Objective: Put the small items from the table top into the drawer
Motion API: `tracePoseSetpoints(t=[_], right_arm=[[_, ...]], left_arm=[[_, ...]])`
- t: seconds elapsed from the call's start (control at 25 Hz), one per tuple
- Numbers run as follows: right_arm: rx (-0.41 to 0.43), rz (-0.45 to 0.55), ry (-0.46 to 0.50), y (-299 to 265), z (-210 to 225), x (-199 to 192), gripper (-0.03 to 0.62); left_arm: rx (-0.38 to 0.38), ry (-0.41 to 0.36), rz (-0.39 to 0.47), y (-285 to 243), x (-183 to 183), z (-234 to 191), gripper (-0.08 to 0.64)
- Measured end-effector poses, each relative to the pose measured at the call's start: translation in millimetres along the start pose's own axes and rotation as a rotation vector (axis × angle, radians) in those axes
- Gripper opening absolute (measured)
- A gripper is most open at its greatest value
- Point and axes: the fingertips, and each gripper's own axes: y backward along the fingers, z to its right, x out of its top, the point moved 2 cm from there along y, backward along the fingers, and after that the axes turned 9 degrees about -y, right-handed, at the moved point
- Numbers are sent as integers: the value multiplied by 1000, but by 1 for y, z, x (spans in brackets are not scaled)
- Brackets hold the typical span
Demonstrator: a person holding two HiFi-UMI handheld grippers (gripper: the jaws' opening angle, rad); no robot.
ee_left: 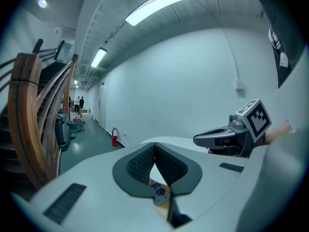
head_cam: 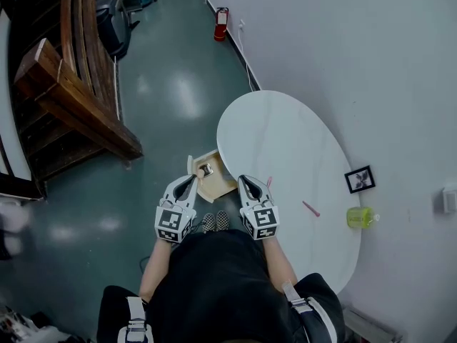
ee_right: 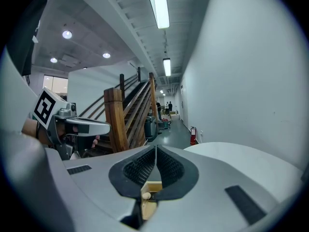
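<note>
A small wooden drawer [head_cam: 223,185] stands pulled open at the near left rim of the white oval table [head_cam: 285,138], with a small dark item [head_cam: 206,169] inside. My left gripper [head_cam: 191,180] hovers over the drawer's near side, shut and empty. My right gripper [head_cam: 241,180] is at the table rim beside the drawer, also shut and empty. On the table lie a pink stick [head_cam: 310,209] and a small pink piece [head_cam: 269,181]. In the left gripper view, a printed card [ee_left: 160,191] shows below the closed left gripper [ee_left: 154,145]. The right gripper view shows drawer wood [ee_right: 152,187] under the closed right gripper [ee_right: 155,149].
A yellow-green container [head_cam: 360,217] and a black framed picture [head_cam: 359,179] sit at the table's right side by the white wall. A wooden staircase [head_cam: 71,98] stands to the left across the green floor. A red fire extinguisher [head_cam: 221,23] is by the far wall.
</note>
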Motion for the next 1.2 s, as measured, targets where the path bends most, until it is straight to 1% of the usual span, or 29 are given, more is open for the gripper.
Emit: tracePoseSetpoints(t=[0.16,0.44,0.84,1.2], right_arm=[[-9,2,-10,3,1,-1,37],[-59,9,-39,15,15,-5,37],[-199,16,-93,44,58,-19,37],[-306,-14,-162,66,87,-47,37]], left_arm=[[-19,2,7,-1,-1,5,20],[-78,-8,17,-12,3,21,20],[-210,-27,16,-40,8,59,20],[-335,-26,-22,-69,-3,93,20]])
